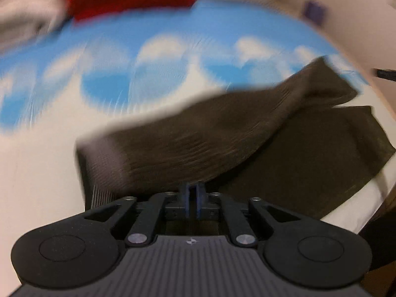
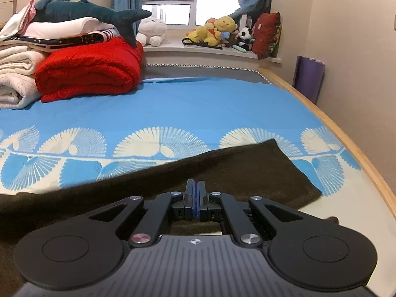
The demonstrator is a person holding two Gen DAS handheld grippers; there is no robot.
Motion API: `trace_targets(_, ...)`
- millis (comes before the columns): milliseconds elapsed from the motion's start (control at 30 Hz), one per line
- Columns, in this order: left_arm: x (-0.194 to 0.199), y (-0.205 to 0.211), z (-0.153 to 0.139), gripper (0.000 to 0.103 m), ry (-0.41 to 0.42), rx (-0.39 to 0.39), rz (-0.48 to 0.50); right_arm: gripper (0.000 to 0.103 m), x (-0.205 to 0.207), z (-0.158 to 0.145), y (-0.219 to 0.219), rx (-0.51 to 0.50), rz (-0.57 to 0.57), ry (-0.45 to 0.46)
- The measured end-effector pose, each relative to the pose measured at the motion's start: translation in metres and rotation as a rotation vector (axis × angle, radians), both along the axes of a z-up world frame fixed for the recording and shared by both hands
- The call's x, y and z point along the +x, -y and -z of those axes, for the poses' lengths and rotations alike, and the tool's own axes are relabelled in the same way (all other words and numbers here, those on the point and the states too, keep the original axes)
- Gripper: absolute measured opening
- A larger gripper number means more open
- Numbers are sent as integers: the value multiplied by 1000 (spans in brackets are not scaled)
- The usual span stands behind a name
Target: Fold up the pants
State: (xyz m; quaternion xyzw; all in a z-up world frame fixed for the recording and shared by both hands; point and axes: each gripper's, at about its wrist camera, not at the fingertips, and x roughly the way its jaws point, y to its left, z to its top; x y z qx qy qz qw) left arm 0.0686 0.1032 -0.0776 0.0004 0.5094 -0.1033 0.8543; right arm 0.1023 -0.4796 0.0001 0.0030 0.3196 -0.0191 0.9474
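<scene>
1. Nearest the left camera, the left tool point(image 1: 193, 193) points steeply down – its blue pads stand a narrow slit apart, and nothing shows in the slit.
2. Just past its tips lie the pants point(image 1: 222, 143), dark olive and blurred. One leg is raised and slants up to the right over a flatter layer beneath. Its lower edge meets the tips; whether it touches them I cannot tell.
3. Nearest the right camera, the right tool point(image 2: 195, 195) has its pads pressed together with no cloth seen between them. It sits low over the pants, which spread under it and run left out of view.
4. Under the pants is the bed, with a blue sheet point(image 2: 198, 109) that has white fan shapes. The pants lie at its near edge, toward the right side, beside the wooden frame point(image 2: 334, 123).
5. Farther back on the left sit a folded red blanket point(image 2: 91, 71) and cream blankets point(image 2: 14, 74), with a plush shark point(image 2: 81, 12) on top.
6. Farthest off – a sill with soft toys point(image 2: 217, 31), a red cushion point(image 2: 268, 34) and, by the wall, a purple mat point(image 2: 309, 79).
</scene>
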Motion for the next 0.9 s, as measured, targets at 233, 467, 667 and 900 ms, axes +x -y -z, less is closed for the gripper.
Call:
trace_targets(233,10,-52,28,47,-217,-330,-216,1,-7,7,13,18,26,-38)
trace_targets(467,41,-56,55,48,-282,-397,-299,1,0,11,26,115,71,-59)
trace_targets(667,60,-66,57,54,-279,-458,-418,4,21,23,59,388,179,-65)
trace_targets(900,70,-79,56,37,-297,-444,-541,13,74,68,80,654,281,-117)
